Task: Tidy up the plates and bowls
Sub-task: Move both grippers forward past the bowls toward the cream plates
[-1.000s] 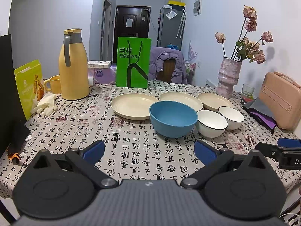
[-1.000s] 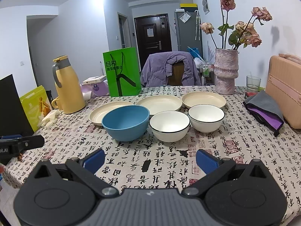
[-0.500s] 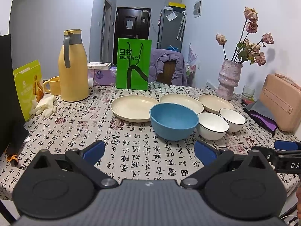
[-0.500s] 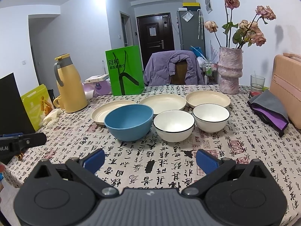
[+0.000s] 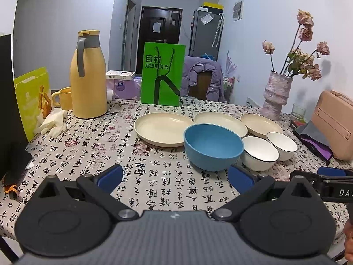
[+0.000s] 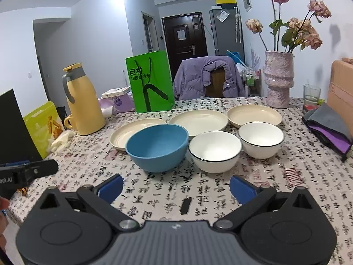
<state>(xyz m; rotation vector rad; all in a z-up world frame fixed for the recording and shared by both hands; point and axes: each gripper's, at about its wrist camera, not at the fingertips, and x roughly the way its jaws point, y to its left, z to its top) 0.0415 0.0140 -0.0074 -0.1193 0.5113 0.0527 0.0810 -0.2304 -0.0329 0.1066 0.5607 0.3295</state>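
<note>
Left claw (image 5: 175, 176) gapes before blue bowl (image 5: 213, 150), 3 cream plates (image 5: 162, 128) behind.

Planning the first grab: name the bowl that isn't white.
The blue bowl, leftmost of the three bowls; the two white bowls beside it have dark rims.

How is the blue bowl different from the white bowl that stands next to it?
Colour: the blue bowl is blue all over; the white bowl is white with a thin dark line on its rim. Size: the blue bowl looks wider and deeper than the white bowl. Finish: the blue bowl seems matte, while the white bowl seems glossier. Both stand upright and empty on the patterned tablecloth, in front of the cream plates.
</note>
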